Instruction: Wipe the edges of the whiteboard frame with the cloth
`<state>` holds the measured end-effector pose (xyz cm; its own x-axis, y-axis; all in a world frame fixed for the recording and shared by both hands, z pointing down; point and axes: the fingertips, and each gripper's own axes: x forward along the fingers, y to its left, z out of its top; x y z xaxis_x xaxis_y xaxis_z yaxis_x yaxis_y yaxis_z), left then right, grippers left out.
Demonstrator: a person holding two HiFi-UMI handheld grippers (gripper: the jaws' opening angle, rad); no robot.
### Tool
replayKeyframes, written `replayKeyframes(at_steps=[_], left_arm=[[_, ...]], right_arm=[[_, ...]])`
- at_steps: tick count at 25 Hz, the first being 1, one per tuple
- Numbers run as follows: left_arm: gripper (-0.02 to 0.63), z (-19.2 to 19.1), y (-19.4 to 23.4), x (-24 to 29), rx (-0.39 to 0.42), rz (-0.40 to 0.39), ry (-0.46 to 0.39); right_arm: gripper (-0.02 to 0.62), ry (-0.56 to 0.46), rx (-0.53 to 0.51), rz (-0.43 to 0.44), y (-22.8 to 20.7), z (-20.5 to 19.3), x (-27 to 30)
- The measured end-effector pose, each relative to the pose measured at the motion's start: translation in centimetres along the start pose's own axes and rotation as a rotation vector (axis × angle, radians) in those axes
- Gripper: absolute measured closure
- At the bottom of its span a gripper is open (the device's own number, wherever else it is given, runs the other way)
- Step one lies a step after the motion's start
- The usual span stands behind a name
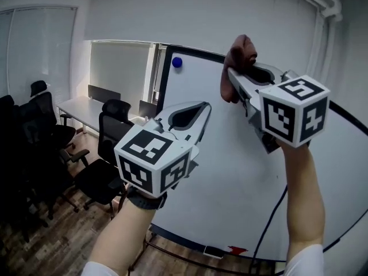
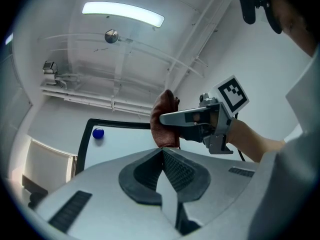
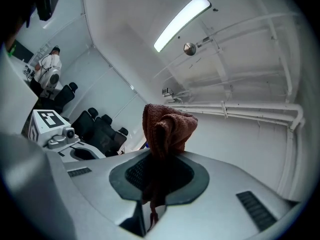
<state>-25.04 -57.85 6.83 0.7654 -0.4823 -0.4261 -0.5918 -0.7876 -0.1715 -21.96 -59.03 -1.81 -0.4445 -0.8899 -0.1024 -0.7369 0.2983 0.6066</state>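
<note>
Pinching the cloth point(image 1: 240, 52) in the right claw point(image 1: 231, 73) at the top edge of the whiteboard frame point(image 1: 198, 52), left claw point(image 1: 205, 106) pressed together, empty; probably needing sideways wiping next.

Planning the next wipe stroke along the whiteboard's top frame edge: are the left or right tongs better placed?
Right. The right tongs are shut on the reddish-brown cloth, which is up by the top edge of the whiteboard frame. The left tongs are shut on nothing and sit lower.
</note>
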Motion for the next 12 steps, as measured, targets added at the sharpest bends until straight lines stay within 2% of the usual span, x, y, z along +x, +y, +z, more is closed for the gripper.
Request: replayKeyframes(at_steps=[6, 12], left_arm=[[0.597, -1.8, -2.7, 0.1, -0.01, -0.045, 0.03], [0.597, -4.6, -6.8, -1.4, -0.001, -0.047, 0.068]], right_arm=[[0.541, -0.043, 0.049, 0.033, 1.2, -2.1, -4.1], [0.541, -0.072, 0.12, 0.083, 3.5, -6.0, -9.0]])
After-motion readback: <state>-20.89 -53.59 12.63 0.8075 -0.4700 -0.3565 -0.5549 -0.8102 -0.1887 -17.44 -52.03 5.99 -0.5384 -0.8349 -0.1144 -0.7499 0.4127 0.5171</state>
